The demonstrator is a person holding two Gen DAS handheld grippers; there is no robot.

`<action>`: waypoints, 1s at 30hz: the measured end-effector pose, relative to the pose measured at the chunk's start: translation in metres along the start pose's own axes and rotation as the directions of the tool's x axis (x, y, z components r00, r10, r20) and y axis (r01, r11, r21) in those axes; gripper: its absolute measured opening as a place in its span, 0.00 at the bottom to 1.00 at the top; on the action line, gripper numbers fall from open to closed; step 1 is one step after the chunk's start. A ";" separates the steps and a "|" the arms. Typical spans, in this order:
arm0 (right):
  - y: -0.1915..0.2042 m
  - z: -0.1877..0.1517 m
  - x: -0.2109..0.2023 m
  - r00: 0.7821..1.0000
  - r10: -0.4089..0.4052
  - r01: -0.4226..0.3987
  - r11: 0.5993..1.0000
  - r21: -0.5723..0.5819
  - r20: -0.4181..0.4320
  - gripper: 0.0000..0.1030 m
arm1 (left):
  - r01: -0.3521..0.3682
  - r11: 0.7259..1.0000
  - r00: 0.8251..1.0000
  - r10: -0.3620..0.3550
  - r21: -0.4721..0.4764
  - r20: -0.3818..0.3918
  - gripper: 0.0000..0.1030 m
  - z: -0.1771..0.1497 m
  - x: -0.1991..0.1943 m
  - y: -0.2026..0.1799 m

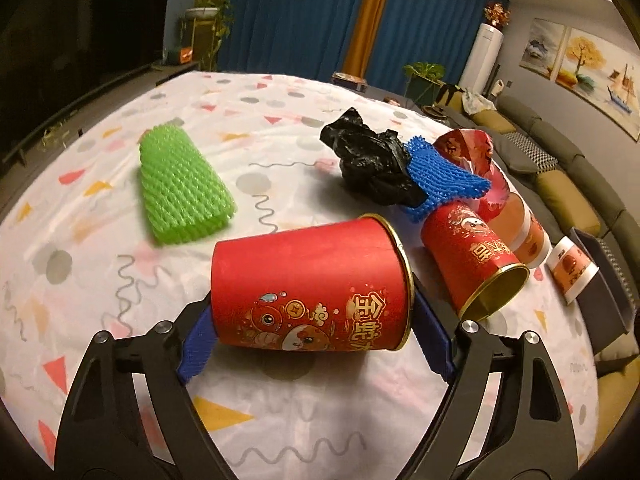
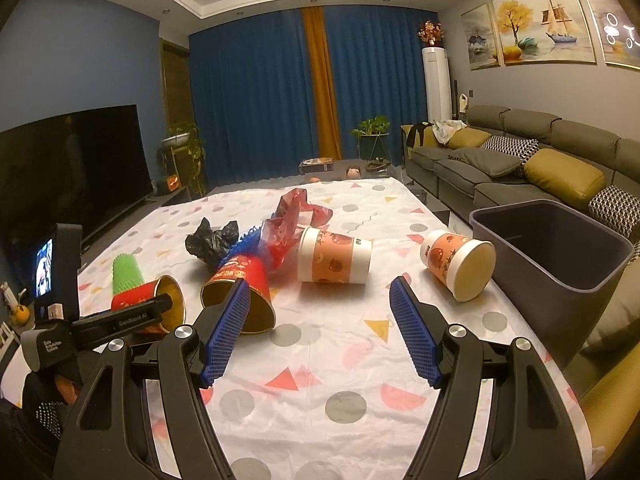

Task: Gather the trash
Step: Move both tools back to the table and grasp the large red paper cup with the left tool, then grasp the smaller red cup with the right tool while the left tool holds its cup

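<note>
A: What is seen largest in the frames?

B: A worktop (image 2: 320,360) under a patterned cloth is spread across both views. At the right edge of the right wrist view a grey bin (image 2: 560,256) is placed just beside the worktop, its mouth open upward.

A: And the trash?

B: It is scattered over the cloth. In the left wrist view, a green foam net (image 1: 182,188) is laid at centre left, well apart from the rest. A black bag (image 1: 372,164) is crumpled at upper centre, with a blue net (image 1: 444,178) touching it and red wrapping (image 1: 472,152) just behind. A red can (image 1: 472,256) is tipped on its side at centre right, mouth toward the camera. Two white cups are laid on their sides in the right wrist view: one (image 2: 334,256) at centre, the other (image 2: 456,260) near the bin.

A: How are the fingers held?

B: The left gripper (image 1: 316,332) is closed against a red cup (image 1: 312,288), pinched sideways between the blue pads at lower centre of its own view. Whether the cup is lifted or rested on the cloth cannot be told. The right gripper (image 2: 320,320) is held with fingers spread wide above bare cloth, with nothing between them.
</note>
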State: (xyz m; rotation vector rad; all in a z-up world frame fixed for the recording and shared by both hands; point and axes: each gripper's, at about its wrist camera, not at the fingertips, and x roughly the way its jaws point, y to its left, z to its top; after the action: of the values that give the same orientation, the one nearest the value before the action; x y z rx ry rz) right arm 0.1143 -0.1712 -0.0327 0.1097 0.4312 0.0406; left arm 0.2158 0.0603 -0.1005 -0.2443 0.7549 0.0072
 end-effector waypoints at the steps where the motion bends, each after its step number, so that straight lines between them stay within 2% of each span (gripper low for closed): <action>1: -0.001 0.000 0.000 1.000 0.000 0.000 1.000 0.000 -0.001 0.69 | 0.003 1.000 1.000 -0.003 -0.002 0.000 0.80 0.000 0.000 0.000; 8: 0.007 -0.001 0.014 0.999 -0.003 0.002 0.999 -0.042 -0.042 0.69 | 0.028 1.000 0.999 -0.028 0.012 0.028 0.80 -0.003 -0.008 0.000; 11: 0.016 -0.003 0.032 0.995 0.002 -0.010 0.997 -0.080 -0.095 0.69 | 0.061 0.998 0.997 -0.060 -0.007 0.047 0.80 -0.003 -0.022 0.005; 15: 0.034 0.001 0.049 0.992 0.013 -0.031 0.989 -0.142 -0.126 0.67 | 0.082 0.996 0.992 -0.080 -0.022 0.102 0.80 0.000 -0.047 0.014; 22: 0.058 -0.004 0.080 0.981 0.007 -0.049 0.976 -0.211 -0.194 0.49 | 0.088 0.996 0.983 -0.083 -0.022 0.162 0.80 0.000 -0.073 0.027; 26: 0.063 -0.008 0.092 0.976 -0.013 -0.039 0.972 -0.232 -0.218 0.38 | 0.100 0.995 0.982 -0.095 -0.023 0.164 0.80 -0.002 -0.075 0.031; 30: 0.067 -0.008 0.106 0.973 -0.025 -0.031 0.970 -0.240 -0.228 0.32 | 0.120 0.993 0.981 -0.116 -0.020 0.156 0.80 -0.003 -0.075 0.033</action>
State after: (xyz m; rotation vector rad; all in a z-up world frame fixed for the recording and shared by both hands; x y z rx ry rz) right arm 0.2059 -0.0974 -0.0757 -0.1374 0.6546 0.1095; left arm 0.1559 0.0980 -0.0588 -0.3124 0.5854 -0.0747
